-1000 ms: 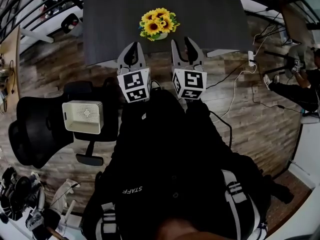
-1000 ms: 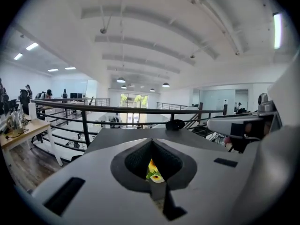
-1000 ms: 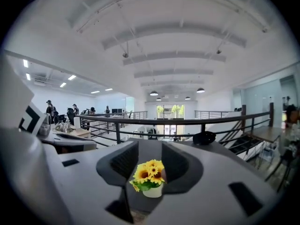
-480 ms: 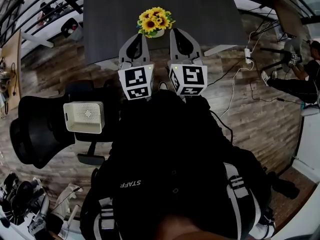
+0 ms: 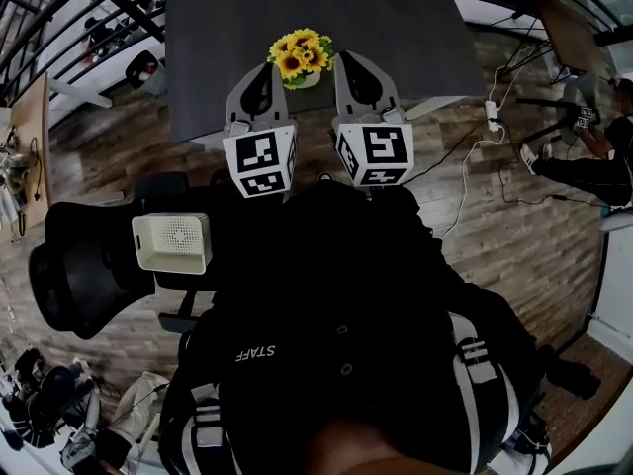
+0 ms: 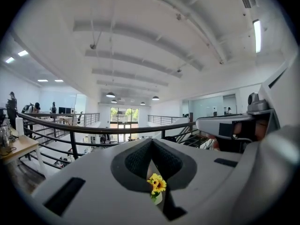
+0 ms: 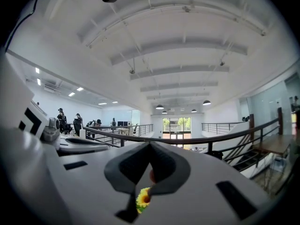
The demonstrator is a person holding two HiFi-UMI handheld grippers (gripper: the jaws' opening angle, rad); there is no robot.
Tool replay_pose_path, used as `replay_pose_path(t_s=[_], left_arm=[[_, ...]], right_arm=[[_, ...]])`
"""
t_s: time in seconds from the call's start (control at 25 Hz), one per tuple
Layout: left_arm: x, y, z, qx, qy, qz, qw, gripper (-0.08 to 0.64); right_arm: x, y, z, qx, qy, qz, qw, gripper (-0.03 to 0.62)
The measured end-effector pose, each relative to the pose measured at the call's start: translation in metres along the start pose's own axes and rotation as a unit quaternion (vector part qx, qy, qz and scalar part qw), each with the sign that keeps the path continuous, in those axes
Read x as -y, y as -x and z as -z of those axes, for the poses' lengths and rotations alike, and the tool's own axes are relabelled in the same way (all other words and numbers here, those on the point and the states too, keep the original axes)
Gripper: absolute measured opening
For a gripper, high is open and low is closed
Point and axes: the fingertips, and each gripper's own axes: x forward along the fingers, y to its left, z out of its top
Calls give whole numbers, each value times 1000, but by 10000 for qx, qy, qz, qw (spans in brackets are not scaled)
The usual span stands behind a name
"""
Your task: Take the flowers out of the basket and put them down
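A bunch of yellow sunflowers (image 5: 299, 53) in a small white pot stands near the front edge of the dark table (image 5: 396, 18). My left gripper (image 5: 263, 67) and right gripper (image 5: 349, 57) are raised side by side just in front of the flowers, one on each side, both shut with nothing between the jaws. Both gripper views look up toward the ceiling. The sunflowers (image 6: 157, 185) show small through the gap below the left jaws, and the sunflowers (image 7: 143, 197) likewise below the right jaws. A white perforated basket (image 5: 173, 242) rests on a black chair at the left, apart from the flowers.
The black office chair (image 5: 74, 265) stands left of me on the wood floor. White cables and a power strip (image 5: 492, 117) lie at the right, near a seated person (image 5: 593, 156). Black railings (image 5: 59, 18) run at the far left. Bags and clutter (image 5: 49, 414) sit at the lower left.
Both grippers have moved forward to flank the flowers. The right jaws, slightly apart a second ago, have come together. The flowers stay on the table.
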Motion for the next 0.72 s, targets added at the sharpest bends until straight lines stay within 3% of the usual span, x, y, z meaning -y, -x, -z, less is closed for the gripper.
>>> replay_pose_path(t_s=[0.2,0.72], left_arm=[[-7,-10,-11,262,-12,-31,9997,0],[-16,-24,-11,149,2,-20,9999,0]], right_arm=[[-6,-13,-5,70,74,-199,9997,14],[-8,-29,-7,59,167,-279,9995,14]])
